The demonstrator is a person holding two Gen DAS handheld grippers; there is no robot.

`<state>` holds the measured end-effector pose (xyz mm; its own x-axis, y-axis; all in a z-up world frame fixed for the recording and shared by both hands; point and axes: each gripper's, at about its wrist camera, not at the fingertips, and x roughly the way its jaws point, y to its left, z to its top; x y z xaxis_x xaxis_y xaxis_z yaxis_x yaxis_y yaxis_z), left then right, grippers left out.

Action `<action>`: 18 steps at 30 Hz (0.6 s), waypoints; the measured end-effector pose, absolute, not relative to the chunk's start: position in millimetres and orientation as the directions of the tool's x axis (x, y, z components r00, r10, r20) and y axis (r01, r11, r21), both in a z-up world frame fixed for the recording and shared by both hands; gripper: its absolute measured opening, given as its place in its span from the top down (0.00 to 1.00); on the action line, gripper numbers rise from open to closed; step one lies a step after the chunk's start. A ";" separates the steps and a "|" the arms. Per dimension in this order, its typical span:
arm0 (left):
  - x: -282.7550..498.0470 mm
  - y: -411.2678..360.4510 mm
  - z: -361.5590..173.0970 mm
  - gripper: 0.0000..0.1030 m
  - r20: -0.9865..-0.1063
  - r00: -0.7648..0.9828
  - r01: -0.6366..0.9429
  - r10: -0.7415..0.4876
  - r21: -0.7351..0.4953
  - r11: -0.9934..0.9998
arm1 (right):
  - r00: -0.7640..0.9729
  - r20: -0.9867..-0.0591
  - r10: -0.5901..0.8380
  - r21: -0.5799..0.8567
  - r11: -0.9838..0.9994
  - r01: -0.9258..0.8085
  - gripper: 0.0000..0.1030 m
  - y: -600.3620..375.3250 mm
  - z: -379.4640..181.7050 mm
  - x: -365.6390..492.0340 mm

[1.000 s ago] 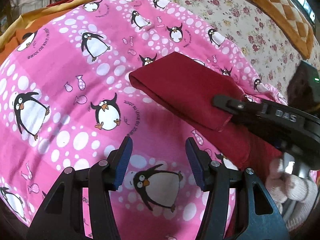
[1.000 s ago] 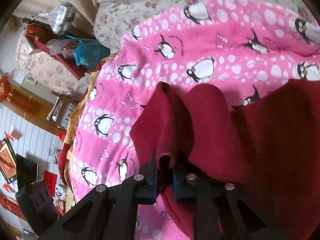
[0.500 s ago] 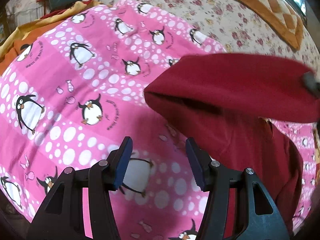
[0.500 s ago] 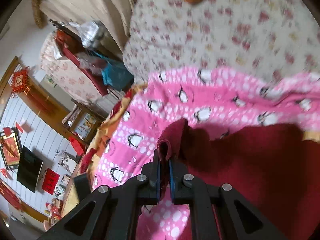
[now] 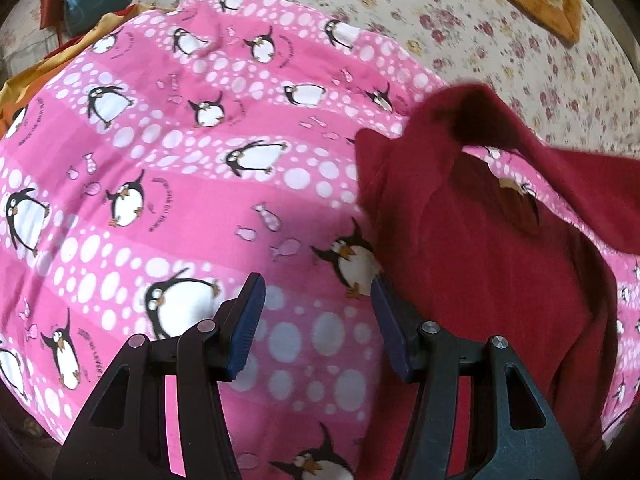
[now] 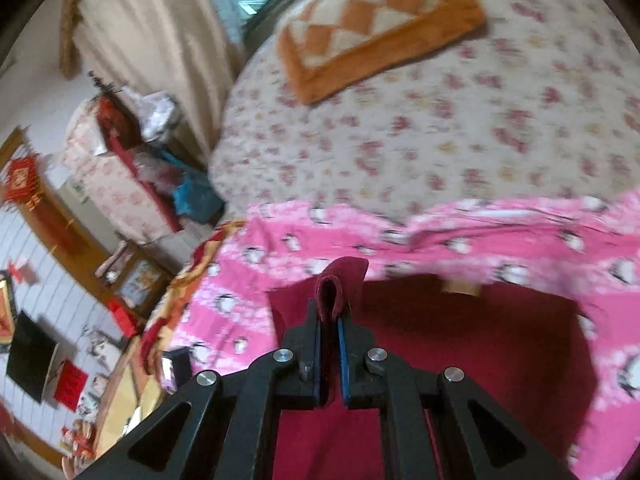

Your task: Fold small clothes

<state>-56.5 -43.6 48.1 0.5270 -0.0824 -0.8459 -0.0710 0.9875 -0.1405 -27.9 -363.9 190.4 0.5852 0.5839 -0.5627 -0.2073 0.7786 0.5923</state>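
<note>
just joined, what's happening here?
A person with two handheld grippers is folding a dark red garment on a pink penguin blanket spread over a floral bedspread. The right gripper is shut on a fold of the garment's edge and holds it up off the blanket. The left gripper is open and holds nothing, hovering over the blanket just beside the garment's edge. The fold is not yet laid down.

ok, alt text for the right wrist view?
The right hand-held gripper is shut on a fold of a dark red garment, lifted above a pink penguin-print blanket. Beyond lie a floral bedsheet and an orange checkered cushion.
</note>
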 end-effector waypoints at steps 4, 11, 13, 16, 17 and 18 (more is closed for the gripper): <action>-53.4 -57.6 42.4 0.47 -0.853 0.517 -0.056 -0.065 -0.110 0.992 | 0.581 -0.652 0.487 0.537 0.838 -0.100 0.94 -404.1 160.4 -29.0; -41.1 -62.9 34.6 0.47 -0.865 0.500 -0.063 -0.041 -0.084 0.994 | 0.491 -0.820 0.294 0.378 0.922 0.079 0.94 -442.5 98.9 -11.3; -38.2 -59.2 35.5 0.47 -0.862 0.504 -0.069 -0.048 -0.096 0.993 | 0.492 -0.819 0.296 0.398 0.910 0.116 0.94 -450.6 92.4 -10.0; -33.5 -55.1 34.0 0.47 -0.863 0.503 -0.079 -0.045 -0.097 0.992 | 0.540 -0.793 0.280 0.400 0.909 0.116 0.76 -448.2 106.6 -10.0; -30.7 -53.6 32.3 0.47 -0.865 0.499 -0.082 -0.047 -0.101 0.992 | 0.553 -0.783 0.284 0.402 0.910 0.102 0.58 -443.1 112.0 -8.8; -28.4 -51.8 31.0 0.47 -0.865 0.499 -0.086 -0.050 -0.106 0.991 | 0.567 -0.767 0.300 0.410 0.909 0.074 0.50 -433.9 120.6 -7.5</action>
